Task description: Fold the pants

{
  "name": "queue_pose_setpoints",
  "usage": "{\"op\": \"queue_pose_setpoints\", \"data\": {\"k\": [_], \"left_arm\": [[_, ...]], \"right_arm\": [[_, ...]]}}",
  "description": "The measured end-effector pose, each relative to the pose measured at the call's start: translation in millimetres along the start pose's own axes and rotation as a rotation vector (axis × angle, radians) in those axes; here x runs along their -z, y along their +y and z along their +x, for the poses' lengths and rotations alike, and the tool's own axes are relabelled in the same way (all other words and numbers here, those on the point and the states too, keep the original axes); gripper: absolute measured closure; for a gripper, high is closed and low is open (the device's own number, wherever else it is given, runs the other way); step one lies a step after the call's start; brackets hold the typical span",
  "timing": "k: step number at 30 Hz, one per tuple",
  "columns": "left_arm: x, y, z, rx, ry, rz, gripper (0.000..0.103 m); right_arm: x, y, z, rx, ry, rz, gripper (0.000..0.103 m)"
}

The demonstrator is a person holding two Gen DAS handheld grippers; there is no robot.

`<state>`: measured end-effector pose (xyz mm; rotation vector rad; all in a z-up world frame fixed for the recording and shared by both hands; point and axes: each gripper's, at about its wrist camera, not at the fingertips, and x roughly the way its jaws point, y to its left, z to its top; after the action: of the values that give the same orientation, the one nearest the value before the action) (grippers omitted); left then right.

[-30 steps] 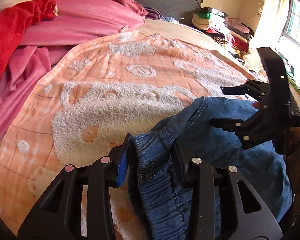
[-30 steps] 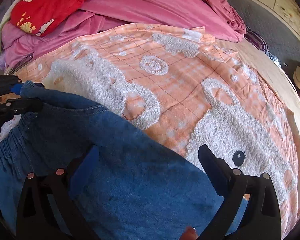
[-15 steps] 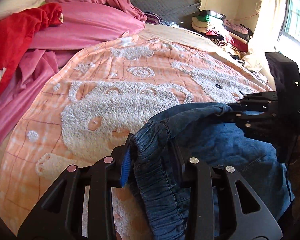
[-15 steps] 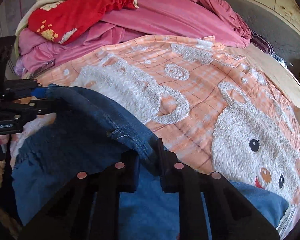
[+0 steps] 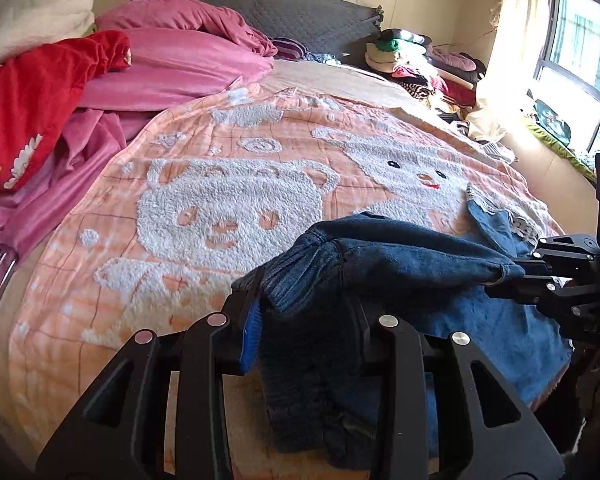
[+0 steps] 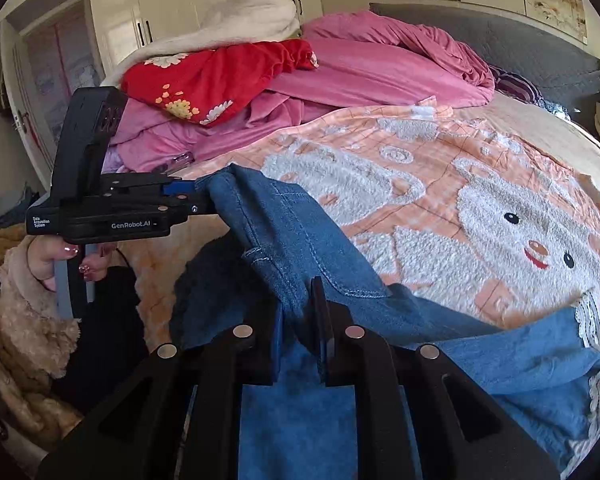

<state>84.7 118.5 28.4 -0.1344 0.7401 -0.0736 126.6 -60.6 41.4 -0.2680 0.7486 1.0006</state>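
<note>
Blue denim pants (image 5: 412, 256) with a lace-trimmed hem (image 6: 588, 320) lie at the near edge of the bed. My left gripper (image 5: 304, 320) is shut on the elastic waistband at one end. My right gripper (image 6: 300, 320) is shut on the waist edge (image 6: 292, 240) at the other end. Both hold the waist lifted above the blanket, stretched between them. The legs hang and drape down toward the bed edge. Each gripper shows in the other's view: the right one (image 5: 540, 276) and the left one (image 6: 180, 200).
The bed carries an orange blanket (image 5: 228, 200) with white bear patterns. Pink bedding (image 5: 172, 68) and a red floral quilt (image 5: 28, 100) are piled at the left. Folded clothes (image 5: 412, 56) are stacked by the headboard and window. A wardrobe (image 6: 140, 12) stands behind.
The right gripper closed on the waist edge. Both grippers then raised the waistband higher and pulled back from the bed, so more of the blanket shows.
</note>
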Motion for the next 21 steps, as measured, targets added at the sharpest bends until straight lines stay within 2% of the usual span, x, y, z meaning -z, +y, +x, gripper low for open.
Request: {"op": "queue_pose_setpoints", "data": {"k": [4, 8, 12, 21], "left_arm": [[20, -6, -15, 0.002, 0.022, 0.007, 0.076], [39, -7, -23, -0.028, 0.060, 0.023, 0.076], [53, 4, -23, -0.038, 0.098, -0.008, 0.076], [66, 12, -27, -0.034, 0.126, -0.032, 0.076]], "right_arm": [[20, 17, -6, -0.011, 0.017, 0.022, 0.091], [35, 32, -10, -0.030, 0.026, 0.039, 0.091], [48, 43, -7, -0.044, 0.047, 0.064, 0.091], [72, 61, 15, -0.055, 0.112, 0.077, 0.091]]}}
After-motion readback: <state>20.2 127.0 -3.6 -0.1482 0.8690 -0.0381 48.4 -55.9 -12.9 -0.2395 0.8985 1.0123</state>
